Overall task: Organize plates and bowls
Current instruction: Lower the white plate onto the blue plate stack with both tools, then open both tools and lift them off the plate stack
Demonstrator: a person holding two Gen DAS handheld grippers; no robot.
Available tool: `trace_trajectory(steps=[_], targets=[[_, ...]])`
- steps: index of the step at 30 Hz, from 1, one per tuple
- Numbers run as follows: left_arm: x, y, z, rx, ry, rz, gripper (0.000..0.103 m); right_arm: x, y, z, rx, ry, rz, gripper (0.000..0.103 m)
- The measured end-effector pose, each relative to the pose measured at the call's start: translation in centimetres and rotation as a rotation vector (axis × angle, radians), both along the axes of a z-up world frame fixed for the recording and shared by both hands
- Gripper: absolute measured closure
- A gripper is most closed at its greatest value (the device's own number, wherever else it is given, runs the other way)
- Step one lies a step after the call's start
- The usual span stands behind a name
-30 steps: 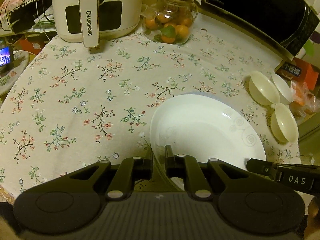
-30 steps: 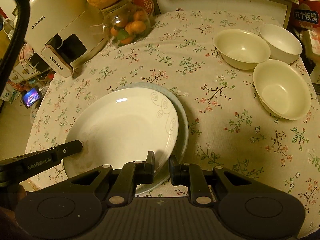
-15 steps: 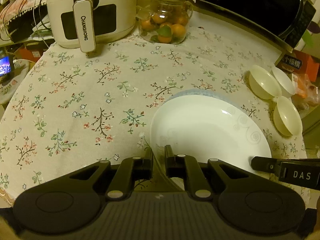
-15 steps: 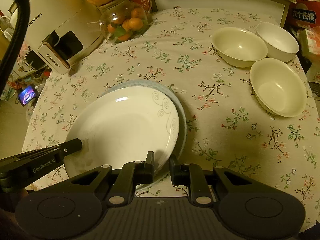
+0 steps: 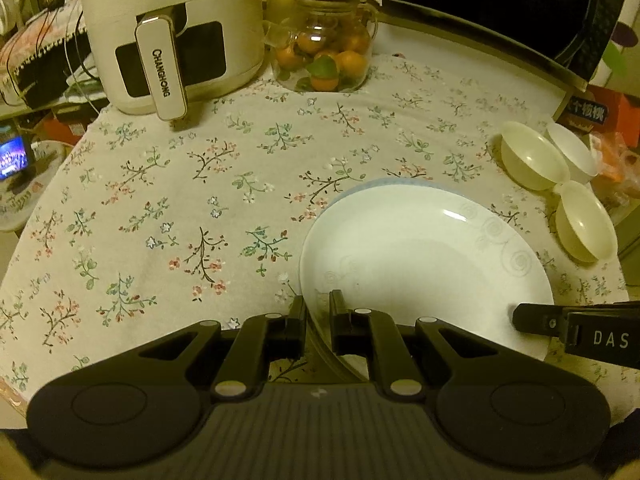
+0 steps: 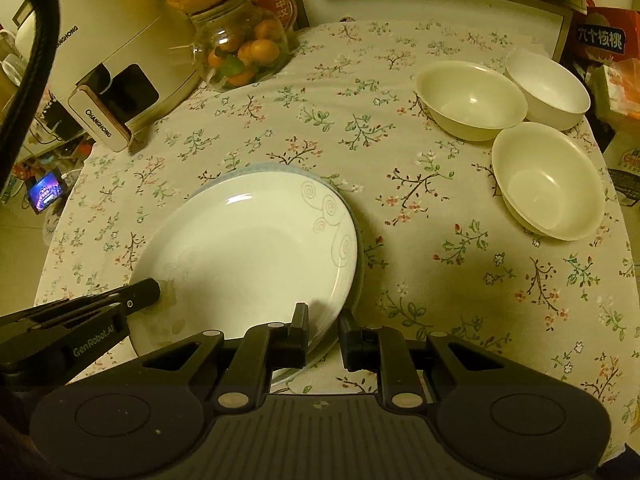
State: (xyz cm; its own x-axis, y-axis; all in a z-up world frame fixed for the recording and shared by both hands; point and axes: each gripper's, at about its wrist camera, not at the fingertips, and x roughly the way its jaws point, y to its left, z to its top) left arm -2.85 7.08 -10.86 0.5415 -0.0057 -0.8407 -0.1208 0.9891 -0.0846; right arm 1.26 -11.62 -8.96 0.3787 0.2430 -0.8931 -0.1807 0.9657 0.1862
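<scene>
Left gripper and right gripper each clamp narrowly on the white plate's near rim, above a second plate.

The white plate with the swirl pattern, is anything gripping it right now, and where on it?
Yes. Both grippers are shut on the white plate at its near rim: the left gripper on one side, the right gripper on the other.

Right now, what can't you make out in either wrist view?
- Lower plate: both views, only a bluish rim sliver; white plate covers the rest.
- Left hand-held gripper pads on the rim: its own view, contact hidden by the fingers.
- Jar contents: right wrist view, too small to name.
</scene>
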Motion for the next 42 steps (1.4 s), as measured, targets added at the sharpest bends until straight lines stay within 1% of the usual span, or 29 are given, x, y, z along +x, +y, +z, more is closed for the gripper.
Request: trace_trajectory(steps=[15,21,25,29,33,42], targets=[[-0.3,-1.2,-0.2,0.1,-0.014,-0.012,0.093,-0.3,1.5,0.0,-0.098,-0.048,0.023,0.086],[-0.7,-2.2,-0.6,0.171,-0.027,-0.035,0.094,-0.8,2.7,-0.3,-0.174,-0.086,0.046,0.085],[-0.5,-1.9,-0.4,0.152,-0.021,-0.022,0.095,-1.2,3.2,-0.5,-0.215,-0.111,0.058,0.085],[-0.6,-2.0,-0.5,0.162,-0.024,-0.026,0.095,-1.1,3.2,-0.6,-0.221,-0.113,0.057,0.085],[-0.6,-2.0,-0.5,0.16,-0.026,-0.023,0.095,-1.3,3.6,-1.0,-0.248,-0.119,0.063,0.085],[-0.5,-1.7,-0.3,0.145,-0.03,-0.008,0.095,-1.4,3.8,-1.3,-0.249,-0.119,0.062,0.083]])
